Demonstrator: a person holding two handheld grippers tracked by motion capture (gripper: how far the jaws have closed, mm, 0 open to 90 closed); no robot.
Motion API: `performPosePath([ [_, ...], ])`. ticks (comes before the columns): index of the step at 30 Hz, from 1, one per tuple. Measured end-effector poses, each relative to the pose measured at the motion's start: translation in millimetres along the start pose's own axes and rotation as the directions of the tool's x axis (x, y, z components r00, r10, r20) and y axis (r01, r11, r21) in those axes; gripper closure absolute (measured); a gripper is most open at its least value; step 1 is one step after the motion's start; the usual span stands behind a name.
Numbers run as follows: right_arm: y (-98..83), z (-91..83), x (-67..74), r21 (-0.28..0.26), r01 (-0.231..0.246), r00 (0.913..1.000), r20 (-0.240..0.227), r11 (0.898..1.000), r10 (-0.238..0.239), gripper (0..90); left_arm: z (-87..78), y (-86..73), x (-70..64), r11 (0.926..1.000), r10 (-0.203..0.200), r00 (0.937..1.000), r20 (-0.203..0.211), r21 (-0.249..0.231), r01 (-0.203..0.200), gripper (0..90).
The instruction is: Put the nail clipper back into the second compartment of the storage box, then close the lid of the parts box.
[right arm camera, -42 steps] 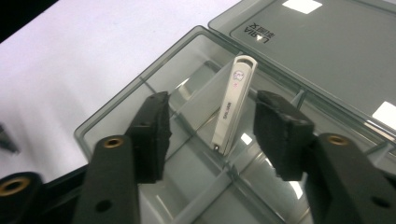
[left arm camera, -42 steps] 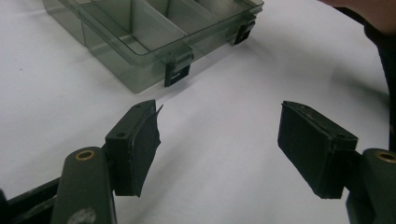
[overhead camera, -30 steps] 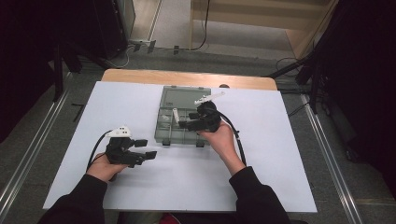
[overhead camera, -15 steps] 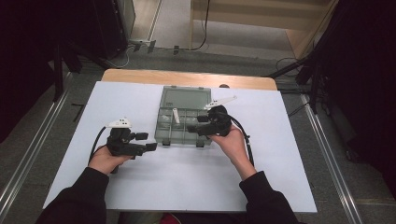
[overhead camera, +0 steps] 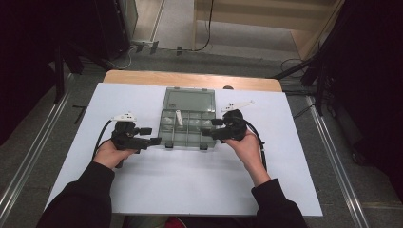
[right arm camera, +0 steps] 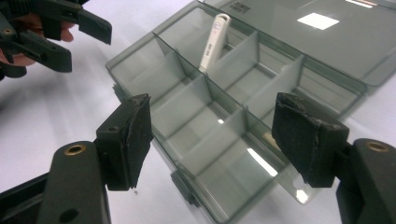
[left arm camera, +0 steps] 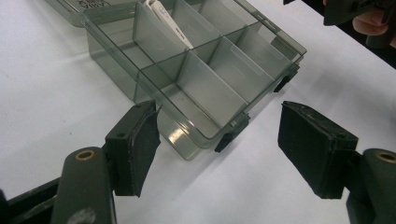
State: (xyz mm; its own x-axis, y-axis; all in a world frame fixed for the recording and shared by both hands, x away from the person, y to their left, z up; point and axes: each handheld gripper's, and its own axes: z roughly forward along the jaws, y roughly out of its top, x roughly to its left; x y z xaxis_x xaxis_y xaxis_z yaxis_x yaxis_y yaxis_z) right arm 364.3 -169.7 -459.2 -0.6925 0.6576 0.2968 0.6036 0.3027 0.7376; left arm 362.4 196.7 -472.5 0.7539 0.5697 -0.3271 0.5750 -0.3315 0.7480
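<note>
A clear grey compartment box [overhead camera: 190, 137] lies in the middle of the white sheet, its lid [overhead camera: 188, 99] folded flat behind it. A white stick-shaped piece [overhead camera: 179, 117] leans in a back compartment [right arm camera: 212, 44]. My left gripper [overhead camera: 151, 135] is open at the box's front left corner [left arm camera: 187, 144], pads off it. My right gripper [overhead camera: 210, 127] is open at the box's right end; its jaws have just been opening wider. The box's near corner [right arm camera: 224, 186] lies between them untouched.
The white sheet [overhead camera: 190, 185] covers a wooden table [overhead camera: 190, 78]. Metal rails run along both sides on the floor. Each gripper view shows the other gripper across the box: the right one [left arm camera: 359, 11] and the left one [right arm camera: 51, 32].
My right gripper has moved rightward off the box's middle to its right end. My left gripper has moved away from the person, up beside the box's front left corner.
</note>
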Motion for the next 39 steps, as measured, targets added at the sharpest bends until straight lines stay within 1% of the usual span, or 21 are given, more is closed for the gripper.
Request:
performPosePath([
  [1, -1.9, -2.1, -1.8, 0.0, -0.006, 0.9999, 0.008, 1.0, 0.006, 29.6, 0.5, 0.7, 0.4, 1.0, -0.004, 1.0, -0.002, -0.002, 0.004, 28.9],
  [4, -3.3, -3.3, -3.9, 0.003, -0.011, 0.9999, 0.009, 1.0, 0.011, 29.3, 2.4, 1.1, 2.5, 1.0, -0.006, 1.0, 0.0, -0.007, 0.006, 28.9],
  [8, -6.7, -3.5, -7.8, 0.014, -0.02, 0.9995, 0.023, 1.0, 0.02, 28.2, 6.2, 2.4, 4.9, 1.0, -0.002, 0.9998, -0.02, 0.001, 0.002, 28.9],
  [9, -9.5, -4.1, -9.1, 0.021, -0.025, 0.9991, 0.034, 0.999, 0.024, 28.0, 7.3, 3.5, 5.5, 1.0, -0.001, 0.9998, -0.018, 0.0, 0.001, 28.9],
  [11, -10.4, -4.5, -9.7, 0.02, -0.026, 0.9989, 0.038, 0.999, 0.025, 27.9, 9.2, 5.9, 5.8, 1.0, 0.001, 0.9998, -0.02, 0.0, -0.001, 28.9],
  [13, -12.3, -5.5, -12.0, 0.021, -0.041, 0.9987, 0.033, 0.999, 0.04, 27.5, 10.6, 8.7, 7.0, 1.0, 0.002, 0.9999, -0.017, -0.005, -0.002, 28.9],
  [16, -13.4, -6.3, -15.7, 0.021, -0.056, 0.9975, 0.044, 0.998, 0.055, 27.5, 13.6, 11.1, 10.9, 0.9997, -0.017, 0.9998, -0.007, -0.02, 0.017, 29.0],
  [18, -14.0, -6.8, -18.3, 0.019, -0.064, 0.997, 0.043, 0.998, 0.064, 27.5, 16.1, 12.9, 12.4, 0.9998, -0.021, 0.9996, -0.016, -0.002, 0.021, 28.9],
  [20, -14.5, -6.3, -21.5, 0.017, -0.076, 0.9962, 0.044, 0.997, 0.075, 27.5, 18.4, 15.0, 13.3, 0.9996, -0.026, 0.9996, -0.01, 0.006, 0.026, 29.0],
  [21, -14.6, -6.0, -23.5, 0.016, -0.079, 0.996, 0.044, 0.997, 0.078, 27.5, 19.8, 16.0, 12.9, 0.9996, -0.029, 0.9995, -0.014, 0.007, 0.029, 28.9],
  [22, -14.5, -5.3, -25.0, 0.014, -0.089, 0.9951, 0.046, 0.996, 0.088, 27.5, 20.4, 17.0, 13.7, 0.9996, -0.028, 0.9996, -0.008, 0.009, 0.028, 28.9],
  [23, -14.3, -4.9, -26.4, 0.012, -0.093, 0.9944, 0.05, 0.996, 0.093, 27.6, 21.1, 18.2, 14.3, 0.9994, -0.035, 0.9993, -0.014, 0.007, 0.035, 28.9],
  [25, -13.1, -3.9, -28.8, 0.012, -0.098, 0.9939, 0.051, 0.995, 0.098, 27.5, 21.6, 20.2, 15.7, 0.9994, -0.035, 0.999, -0.027, 0.005, 0.035, 28.9],
  [26, -12.3, -3.6, -29.6, 0.012, -0.1, 0.9938, 0.051, 0.995, 0.099, 27.5, 21.6, 20.9, 16.7, 0.9992, -0.04, 0.9989, -0.025, -0.005, 0.039, 28.9],
  [28, -10.5, -2.8, -31.2, 0.01, -0.107, 0.9932, 0.048, 0.994, 0.106, 27.5, 22.2, 23.3, 18.5, 0.9987, -0.051, 0.9984, -0.023, -0.006, 0.051, 28.9],
  [30, -8.1, -1.9, -32.8, 0.014, -0.117, 0.9919, 0.053, 0.993, 0.116, 27.4, 22.8, 26.6, 19.4, 0.9995, -0.032, 0.9984, -0.047, -0.004, 0.031, 28.9],
  [31, -6.8, -1.4, -33.4, 0.012, -0.121, 0.9914, 0.052, 0.993, 0.12, 27.4, 22.9, 28.5, 20.3, 0.9994, -0.035, 0.9983, -0.046, -0.006, 0.034, 29.0],
  [32, -5.8, -1.3, -34.2, 0.012, -0.117, 0.9917, 0.055, 0.993, 0.116, 27.4, 23.1, 30.1, 21.5, 0.9992, -0.039, 0.9984, -0.04, -0.011, 0.038, 28.9],
  [34, -3.2, -1.5, -35.3, 0.014, -0.122, 0.991, 0.058, 0.992, 0.121, 27.4, 23.5, 32.6, 23.4, 0.999, -0.041, 0.9982, -0.044, -0.022, 0.04, 28.9],
  [37, 0.2, -2.0, -37.8, 0.009, -0.121, 0.9908, 0.062, 0.993, 0.121, 27.4, 24.1, 36.3, 26.0, 0.9989, -0.042, 0.9977, -0.054, -0.022, 0.041, 28.9],
  [39, 2.5, -1.6, -40.0, 0.008, -0.123, 0.9904, 0.065, 0.992, 0.122, 27.4, 24.1, 39.4, 27.9, 0.9985, -0.049, 0.9973, -0.055, -0.025, 0.048, 28.9],
])
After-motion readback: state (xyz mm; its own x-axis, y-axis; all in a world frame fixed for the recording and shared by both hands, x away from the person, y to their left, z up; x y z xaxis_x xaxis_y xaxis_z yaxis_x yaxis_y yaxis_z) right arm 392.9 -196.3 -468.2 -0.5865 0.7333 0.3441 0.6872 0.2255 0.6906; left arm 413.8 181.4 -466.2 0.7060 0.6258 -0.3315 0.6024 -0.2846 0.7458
